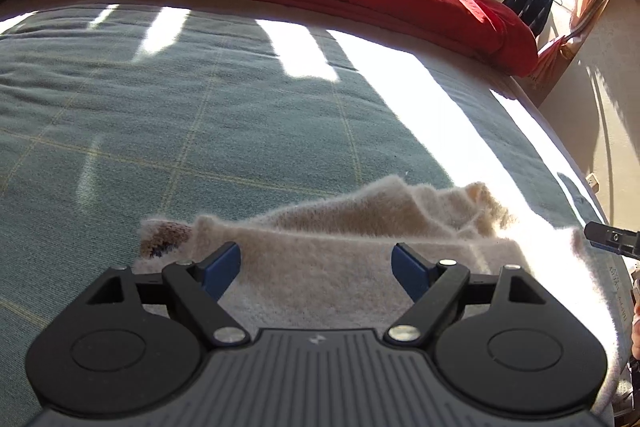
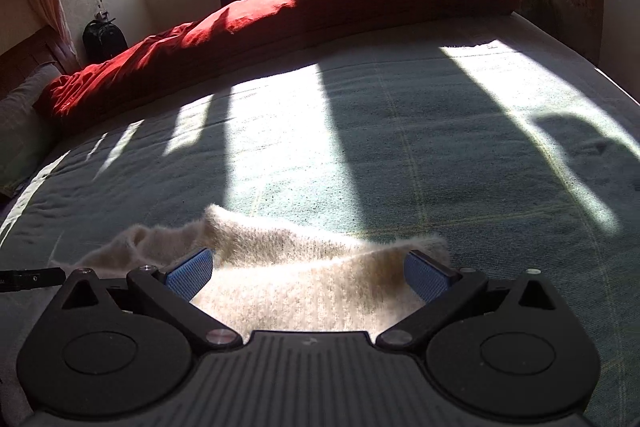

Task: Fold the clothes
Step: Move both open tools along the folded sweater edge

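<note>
- Lying near the front edge of the bed (image 1: pixel 168 115), a cream fuzzy sweater (image 1: pixel 328 267) is bunched into a soft heap on the grey-green bedspread, partly in bright sun.
- The left gripper (image 1: pixel 318 267) hangs over the sweater with its jaws wide apart. Its blue pads (image 1: pixel 222 269) do not press on the wool, so it holds nothing.
- The right gripper (image 2: pixel 310 277) hangs over the same sweater (image 2: pixel 296 283) from the other side. Its jaws are wide too, with the fluffy cloth showing between them, but the pads do not squeeze it.
- A small dark, patterned patch (image 1: pixel 166 239) peeks out at the left end of the heap. I cannot tell what part it is.
- The sweater looks light, floppy and very soft. It will sag and bend when lifted, and it will not break.
- The fuzz should help the pads hold on, but the thick knit may stretch if pulled hard.
- A good place to grab looks like the raised edges (image 2: pixel 224 223) at the far side of the heap, one for each gripper.
- Pinching just one layer may be tricky, since the folds lie on top of each other.
- A red duvet (image 2: pixel 280 19) is rolled along the far side of the bed, well apart from the sweater.
- The folding does not look finished, because the heap is lumpy.
</note>
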`<state>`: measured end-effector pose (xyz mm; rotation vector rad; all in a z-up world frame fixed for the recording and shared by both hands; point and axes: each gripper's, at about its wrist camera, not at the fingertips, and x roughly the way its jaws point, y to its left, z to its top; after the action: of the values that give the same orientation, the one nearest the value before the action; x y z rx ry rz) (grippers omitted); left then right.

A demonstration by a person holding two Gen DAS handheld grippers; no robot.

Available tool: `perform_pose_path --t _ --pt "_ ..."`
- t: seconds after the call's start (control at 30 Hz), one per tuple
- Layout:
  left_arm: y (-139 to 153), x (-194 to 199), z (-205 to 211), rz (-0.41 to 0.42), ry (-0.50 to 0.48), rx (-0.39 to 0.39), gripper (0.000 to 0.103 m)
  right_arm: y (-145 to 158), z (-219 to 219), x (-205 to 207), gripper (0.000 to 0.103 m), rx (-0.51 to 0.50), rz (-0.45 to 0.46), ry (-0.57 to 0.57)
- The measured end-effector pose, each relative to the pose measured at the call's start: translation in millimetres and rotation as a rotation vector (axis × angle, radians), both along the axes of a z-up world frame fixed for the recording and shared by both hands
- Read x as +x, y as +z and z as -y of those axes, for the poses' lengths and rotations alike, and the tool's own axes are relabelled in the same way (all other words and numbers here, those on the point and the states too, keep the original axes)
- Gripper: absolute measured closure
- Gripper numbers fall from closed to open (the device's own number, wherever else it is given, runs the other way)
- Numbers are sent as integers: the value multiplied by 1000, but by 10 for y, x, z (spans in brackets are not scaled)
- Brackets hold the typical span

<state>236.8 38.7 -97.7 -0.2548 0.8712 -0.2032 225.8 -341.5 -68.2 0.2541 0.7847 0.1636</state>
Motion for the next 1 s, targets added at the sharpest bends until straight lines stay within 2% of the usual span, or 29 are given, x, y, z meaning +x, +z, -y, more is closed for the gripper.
perform_pose_path --t 0.13,0.17,0.27,0.33,0.5,0.6,0.77,0.9,1.0 --pt "-20 -138 109 -31 -32 1 20 5 6 -188 0 3 -37 -20" --pt "-81 -143 116 -63 -25 6 20 -53 19 -210 0 -4 -62 -37" --pt "-114 -211 116 -89 4 40 21 -125 64 -247 0 -34 -117 -82" --pt "-33 -263 116 -66 -3 40 20 -34 117 -264 0 30 -97 -74" --pt "115 -322 123 -28 5 113 20 282 -27 -11 0 109 -21 21" --pt "146 -354 112 -10 -2 150 20 323 -299 257 0 134 -11 130" --pt "139 -399 2 -3 -17 145 20 95 -827 702 0 85 -58 261" --pt "107 -400 -96 1 -16 117 20 -289 -1027 963 0 46 -155 258" --pt "62 -382 -151 -2 -15 94 20 -428 -1057 1026 0 19 -161 254"
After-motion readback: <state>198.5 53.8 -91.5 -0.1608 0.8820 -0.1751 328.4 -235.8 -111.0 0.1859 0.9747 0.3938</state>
